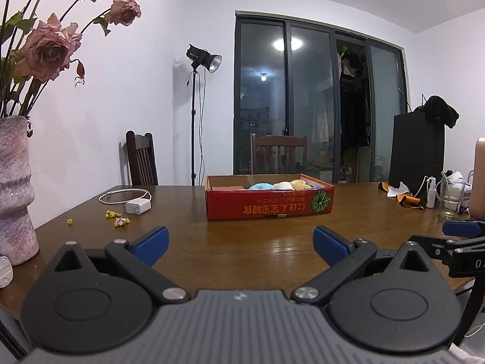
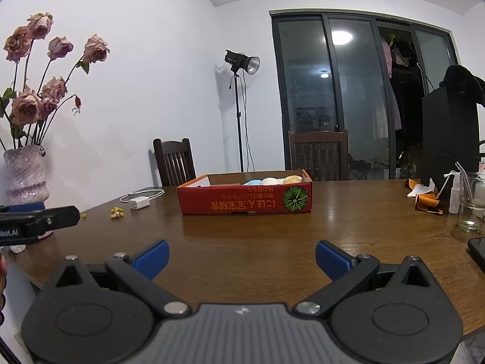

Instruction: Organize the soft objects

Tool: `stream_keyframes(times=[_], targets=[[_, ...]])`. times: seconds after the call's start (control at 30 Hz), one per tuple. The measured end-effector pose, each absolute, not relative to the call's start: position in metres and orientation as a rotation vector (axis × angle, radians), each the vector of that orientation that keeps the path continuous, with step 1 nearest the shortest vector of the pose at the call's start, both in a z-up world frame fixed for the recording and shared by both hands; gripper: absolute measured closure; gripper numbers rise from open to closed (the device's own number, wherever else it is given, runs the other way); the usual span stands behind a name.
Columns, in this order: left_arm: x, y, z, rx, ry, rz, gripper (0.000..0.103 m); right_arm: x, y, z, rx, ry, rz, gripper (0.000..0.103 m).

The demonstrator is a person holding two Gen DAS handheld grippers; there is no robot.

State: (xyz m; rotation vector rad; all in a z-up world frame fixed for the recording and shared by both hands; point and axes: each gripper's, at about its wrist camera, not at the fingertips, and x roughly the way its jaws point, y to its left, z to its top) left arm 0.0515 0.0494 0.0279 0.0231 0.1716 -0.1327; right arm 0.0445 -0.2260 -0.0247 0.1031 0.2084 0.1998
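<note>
Tongs, left (image 1: 241, 242) and right (image 2: 242, 256), hang wide open and empty over the near table (image 1: 242, 242) edge, bare wood ahead, while the soft objects (image 1: 280, 185) already lie in the red box (image 1: 269, 204) mid-table, fitting either sorting's outset or its close.

The red box (image 1: 269, 203) near the table's (image 1: 242, 242) far edge carries yellow Japanese print on its front wall, upside down, beside a picture of a green pumpkin (image 1: 320, 201); the characters are too small to read surely. In the right wrist view, the left tongs (image 2: 39, 221) show white letters "bot.AI" at the picture's left edge. In the left wrist view, the right tongs (image 1: 463, 242) show a white "D".
</note>
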Motion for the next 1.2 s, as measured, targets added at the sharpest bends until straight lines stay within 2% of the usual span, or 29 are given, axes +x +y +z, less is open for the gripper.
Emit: stream_keyframes(times=[1.2], targets=[[0.0533,0.0522,0.0268,0.019,0.182,-0.134,0.0,0.0449,-0.2229,-0.0263,0.083,0.203,0.217,0.0]])
